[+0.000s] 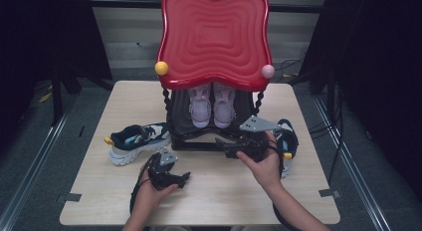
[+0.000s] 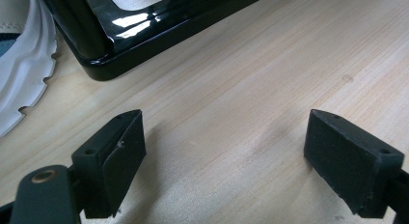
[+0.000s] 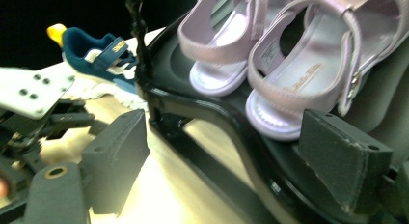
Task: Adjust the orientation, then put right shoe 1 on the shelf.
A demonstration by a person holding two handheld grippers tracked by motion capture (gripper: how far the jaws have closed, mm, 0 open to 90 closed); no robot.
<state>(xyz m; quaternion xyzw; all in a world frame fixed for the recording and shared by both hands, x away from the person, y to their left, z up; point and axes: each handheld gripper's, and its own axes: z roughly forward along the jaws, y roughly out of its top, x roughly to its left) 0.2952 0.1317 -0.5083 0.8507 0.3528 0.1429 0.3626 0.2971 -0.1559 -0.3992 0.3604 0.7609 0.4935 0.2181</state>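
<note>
Sandals (image 3: 270, 84), 2, pale lilac, strapped, possibly glossy

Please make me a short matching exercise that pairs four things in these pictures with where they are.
Things:
1. sandals
2. navy sneaker
3. yellow ball
4. pink ball

Places:
A. on the table, left of the rack in the high view
B. at the red top's right corner
C. on the rack's black lower shelf
D. at the red top's left corner

Pairs: 1-C, 2-A, 3-D, 4-B
</note>
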